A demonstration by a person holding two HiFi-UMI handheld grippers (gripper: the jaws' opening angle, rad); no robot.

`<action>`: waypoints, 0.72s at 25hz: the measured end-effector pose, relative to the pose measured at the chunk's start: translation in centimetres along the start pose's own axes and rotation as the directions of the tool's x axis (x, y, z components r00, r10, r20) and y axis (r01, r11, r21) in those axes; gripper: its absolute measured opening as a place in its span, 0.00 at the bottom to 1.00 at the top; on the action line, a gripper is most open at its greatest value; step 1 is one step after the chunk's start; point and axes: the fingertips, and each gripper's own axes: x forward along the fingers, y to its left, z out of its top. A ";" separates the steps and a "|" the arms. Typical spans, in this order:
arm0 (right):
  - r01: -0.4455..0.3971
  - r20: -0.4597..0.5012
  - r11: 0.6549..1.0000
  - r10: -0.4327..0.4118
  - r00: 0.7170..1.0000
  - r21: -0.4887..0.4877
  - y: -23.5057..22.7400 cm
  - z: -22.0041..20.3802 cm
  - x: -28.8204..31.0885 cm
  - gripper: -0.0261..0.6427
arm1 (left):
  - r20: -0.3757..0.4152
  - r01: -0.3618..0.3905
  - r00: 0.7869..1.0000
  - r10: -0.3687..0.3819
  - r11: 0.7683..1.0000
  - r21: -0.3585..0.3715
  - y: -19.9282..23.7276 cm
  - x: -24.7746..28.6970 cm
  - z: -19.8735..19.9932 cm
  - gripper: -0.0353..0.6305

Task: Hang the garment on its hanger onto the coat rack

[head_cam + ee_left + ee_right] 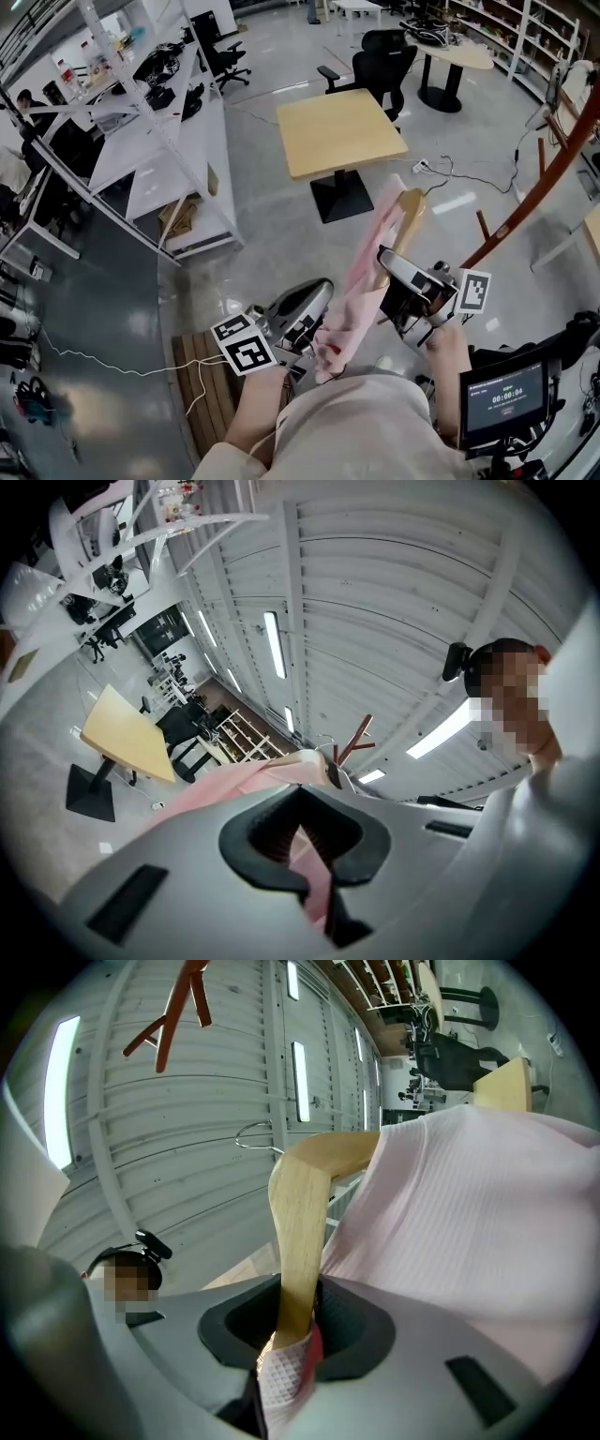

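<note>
— Hold first: our right gripper (295, 1335) is clenched on the lower end of the wooden hanger (302, 1204), with a fold of the pink garment (469, 1213) pinched in beside the wood.

— And our left gripper (305, 860) is closed on a strip of that same cloth, low down and away from the hanger.

— So the garment is up in the air in front of us, draped on the hanger, between our two grippers. Nothing is on the coat rack (548, 169) yet.

— That's our worry. We hold the hanger by one arm end, so the load hangs off to one side. If the wood twists between the jaws, the hook (253, 1133) turns away from whichever peg we aim for.

— The cloth caught in the right gripper could also let the wood slide.

— Then there's our left pull. If we tug that strip while we lift, we may drag the garment off the hanger's shoulder.

— And the reach? In the head view the rack stands to our right, well apart from the hanger. Its pegs seem to lie outside that view, so we can't judge the reach well.

— Then we go slowly. Otherwise the hook may miss and the garment may drop to the floor (234, 262).
</note>
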 end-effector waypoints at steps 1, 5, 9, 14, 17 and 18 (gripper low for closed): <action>-0.001 0.002 1.000 0.001 1.000 0.002 0.3 1.0 -0.1 0.19 | -0.005 0.006 1.000 -0.006 1.000 0.004 -0.3 1.1 0.3 0.06; -0.010 0.016 1.000 0.010 1.000 -0.004 2.2 4.4 -0.4 0.19 | -0.036 0.047 0.998 -0.045 0.998 0.042 -2.5 5.1 1.4 0.06; -0.003 0.035 1.000 0.004 0.999 -0.029 2.4 5.6 -0.1 0.19 | -0.055 0.100 0.994 -0.096 0.992 0.072 -2.8 6.8 2.3 0.06; -0.017 0.059 0.998 0.020 0.998 -0.052 4.5 8.4 -0.7 0.19 | -0.068 0.153 0.987 -0.147 0.983 0.097 -4.7 10.0 3.2 0.06; -0.019 0.067 0.996 0.025 0.997 -0.083 5.3 10.1 -1.2 0.19 | -0.071 0.194 0.980 -0.188 0.976 0.096 -5.5 11.9 3.4 0.06; -0.021 0.070 0.996 0.027 0.997 -0.092 5.4 10.6 -1.4 0.19 | -0.073 0.206 0.977 -0.199 0.974 0.097 -5.7 12.5 3.4 0.06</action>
